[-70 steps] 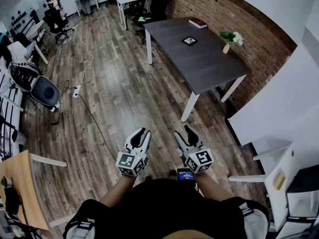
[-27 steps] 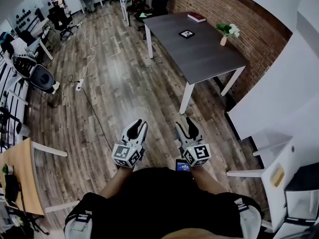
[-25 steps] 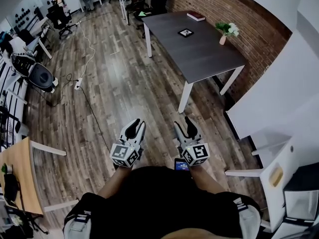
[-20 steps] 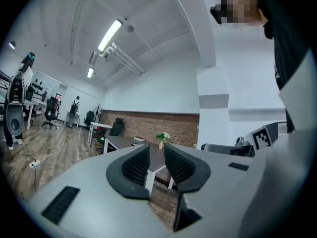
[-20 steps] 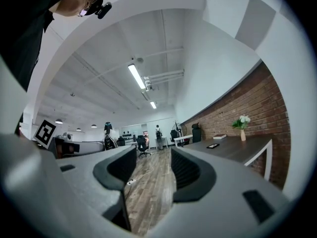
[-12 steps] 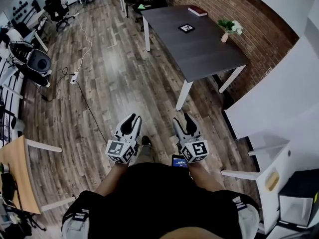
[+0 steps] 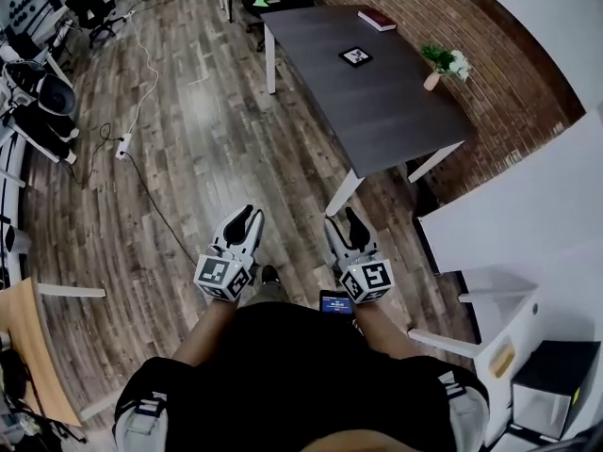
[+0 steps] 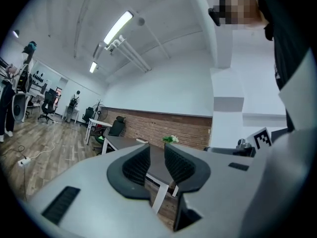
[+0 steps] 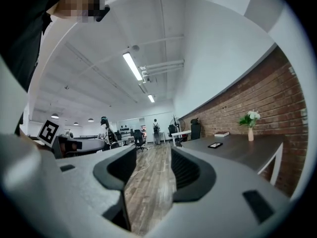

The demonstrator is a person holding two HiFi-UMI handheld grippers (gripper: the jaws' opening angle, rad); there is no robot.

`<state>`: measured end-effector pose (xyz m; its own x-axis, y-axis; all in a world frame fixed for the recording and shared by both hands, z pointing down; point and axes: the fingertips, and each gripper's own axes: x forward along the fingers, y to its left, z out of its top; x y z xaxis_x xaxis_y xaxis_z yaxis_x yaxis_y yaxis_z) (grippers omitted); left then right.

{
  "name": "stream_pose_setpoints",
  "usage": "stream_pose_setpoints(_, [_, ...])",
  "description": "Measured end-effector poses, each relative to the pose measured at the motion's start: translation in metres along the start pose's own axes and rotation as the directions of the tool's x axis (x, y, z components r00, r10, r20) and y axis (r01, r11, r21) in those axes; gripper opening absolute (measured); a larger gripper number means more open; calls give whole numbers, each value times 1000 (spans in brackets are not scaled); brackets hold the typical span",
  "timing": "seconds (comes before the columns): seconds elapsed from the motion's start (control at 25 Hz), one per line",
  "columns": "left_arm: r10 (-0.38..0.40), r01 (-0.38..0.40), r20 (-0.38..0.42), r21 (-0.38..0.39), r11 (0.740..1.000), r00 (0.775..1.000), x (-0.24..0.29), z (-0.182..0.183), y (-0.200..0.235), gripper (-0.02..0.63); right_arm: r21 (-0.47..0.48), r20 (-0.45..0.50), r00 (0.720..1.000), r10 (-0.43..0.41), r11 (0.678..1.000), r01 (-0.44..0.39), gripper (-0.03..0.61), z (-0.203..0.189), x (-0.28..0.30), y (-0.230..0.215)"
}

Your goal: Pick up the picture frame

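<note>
The picture frame [image 7: 355,56] is a small black square lying flat on the dark grey table [image 7: 386,111], far ahead of both grippers. It shows again in the right gripper view as a dark flat shape [image 9: 215,145] on the tabletop. My left gripper [image 7: 243,220] and right gripper [image 7: 344,222] are held side by side over the wood floor, just short of the table's near corner. Both are open with nothing between the jaws. The left gripper [image 8: 157,165] points at the table's near leg; the right gripper [image 9: 153,170] points along the floor.
A red book [image 7: 377,19] lies at the table's far end, and a small vase of flowers [image 7: 443,64] stands by the brick wall. A white cabinet [image 7: 499,314] is at the right, a cable [image 7: 141,191] crosses the floor at the left, and office chairs [image 7: 89,3] stand beyond.
The person has walked forward, so the table's near corner is now closer to the grippers. Both grippers stay level, side by side and unchanged.
</note>
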<state>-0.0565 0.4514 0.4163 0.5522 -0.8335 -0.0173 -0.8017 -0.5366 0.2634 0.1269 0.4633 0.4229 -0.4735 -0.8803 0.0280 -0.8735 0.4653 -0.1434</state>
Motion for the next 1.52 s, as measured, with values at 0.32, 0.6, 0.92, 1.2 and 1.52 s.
stream_pose_setpoints(0.32, [-34,34,30,-8,999,999,60,32,94,81,-39,25,1000,-1,999,2,221,22,122,-1])
stream_pose_setpoints(0.6, [-17,18,44,-21,1000,999,96,45,155,81,-49,12,1000,7,999,-6,221,26,188,-2])
stream_pose_setpoints(0.92, [38,-38,29,-27,999,999,148,45,223,81,-19,-13,1000,21,1000,-22,221,10,270,-33])
stream_pose_setpoints(1.2, [62,-62,-1,10,998,998,236,53,275,81,7,-30,997,67,998,-66,221,8,373,-87])
stream_pose_setpoints(1.52, [94,-93,-15,22,995,995,356,76,340,81,19,-25,995,95,995,-95,221,30,491,-164])
